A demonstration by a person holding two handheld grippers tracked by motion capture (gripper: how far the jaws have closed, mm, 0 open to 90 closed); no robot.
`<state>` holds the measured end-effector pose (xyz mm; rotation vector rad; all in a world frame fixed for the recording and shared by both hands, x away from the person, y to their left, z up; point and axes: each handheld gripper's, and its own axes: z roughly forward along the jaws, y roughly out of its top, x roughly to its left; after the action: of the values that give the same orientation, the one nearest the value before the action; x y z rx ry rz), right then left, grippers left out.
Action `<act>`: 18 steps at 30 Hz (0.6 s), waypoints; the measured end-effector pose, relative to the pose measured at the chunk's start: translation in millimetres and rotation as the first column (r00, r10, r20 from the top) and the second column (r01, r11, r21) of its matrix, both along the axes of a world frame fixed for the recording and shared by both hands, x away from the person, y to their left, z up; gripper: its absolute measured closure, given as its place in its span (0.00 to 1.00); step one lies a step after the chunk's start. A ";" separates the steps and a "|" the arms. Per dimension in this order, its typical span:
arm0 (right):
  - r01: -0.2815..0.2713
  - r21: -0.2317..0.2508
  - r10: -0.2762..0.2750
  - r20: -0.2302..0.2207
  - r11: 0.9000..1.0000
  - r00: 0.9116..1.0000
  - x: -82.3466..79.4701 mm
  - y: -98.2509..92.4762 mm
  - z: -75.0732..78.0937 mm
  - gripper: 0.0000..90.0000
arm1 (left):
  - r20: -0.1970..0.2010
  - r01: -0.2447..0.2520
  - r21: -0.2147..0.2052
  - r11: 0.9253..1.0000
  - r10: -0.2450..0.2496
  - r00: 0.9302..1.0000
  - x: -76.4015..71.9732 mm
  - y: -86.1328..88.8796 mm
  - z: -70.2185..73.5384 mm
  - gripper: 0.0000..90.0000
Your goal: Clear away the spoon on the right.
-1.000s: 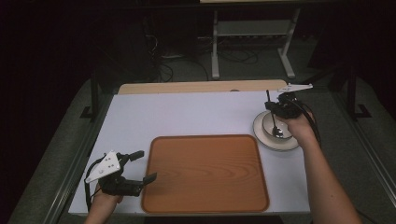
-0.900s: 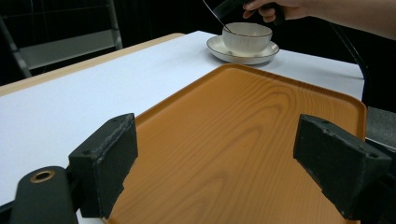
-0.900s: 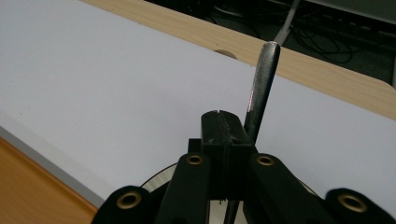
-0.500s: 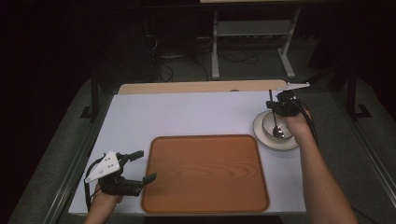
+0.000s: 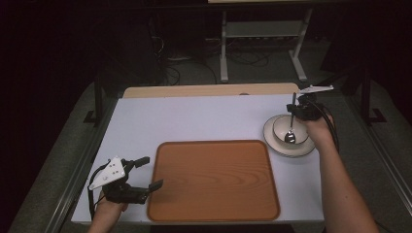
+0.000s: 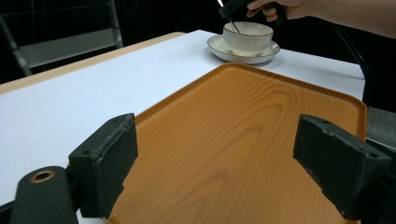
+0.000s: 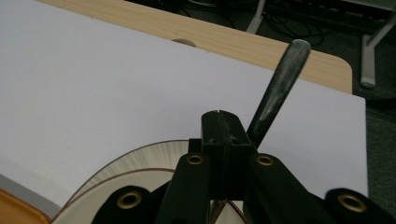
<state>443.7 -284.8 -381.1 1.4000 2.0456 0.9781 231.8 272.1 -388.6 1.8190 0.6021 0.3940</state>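
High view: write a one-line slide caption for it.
Right gripper holds a metal spoon in a white bowl on its saucer; open left gripper waits beside the wooden tray.

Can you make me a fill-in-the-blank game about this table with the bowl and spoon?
1. The spoon stands with its round end inside the ____.
2. The bowl sits on a white ____.
3. The right tongs are shut on the spoon's ____.
4. The left tongs are open beside the big brown ____.

Missing words: bowl, plate, handle, tray
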 end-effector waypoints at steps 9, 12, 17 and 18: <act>0.040 -0.004 -0.040 -0.015 0.999 0.999 -5.6 -14.6 0.8 0.99 | -0.001 -0.001 -0.001 1.000 0.001 1.000 0.4 0.4 -0.1 0.15; 0.053 -0.006 -0.053 -0.016 0.999 0.998 -8.8 -20.6 1.3 0.99 | -0.002 -0.001 -0.001 1.000 0.001 1.000 0.2 0.1 0.0 0.15; 0.066 -0.010 -0.066 -0.019 0.998 0.998 -15.2 -27.2 0.1 0.99 | -0.001 -0.001 -0.001 1.000 0.001 1.000 0.1 -0.3 0.0 0.15; 0.072 -0.014 -0.073 -0.021 0.997 0.997 -18.7 -30.6 -1.0 0.99 | -0.002 -0.001 0.000 1.000 0.001 1.000 0.3 -0.2 0.0 0.15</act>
<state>425.0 -315.4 -382.2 1.4731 1.9981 0.9212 232.1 272.0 -388.7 1.8196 0.6037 0.3931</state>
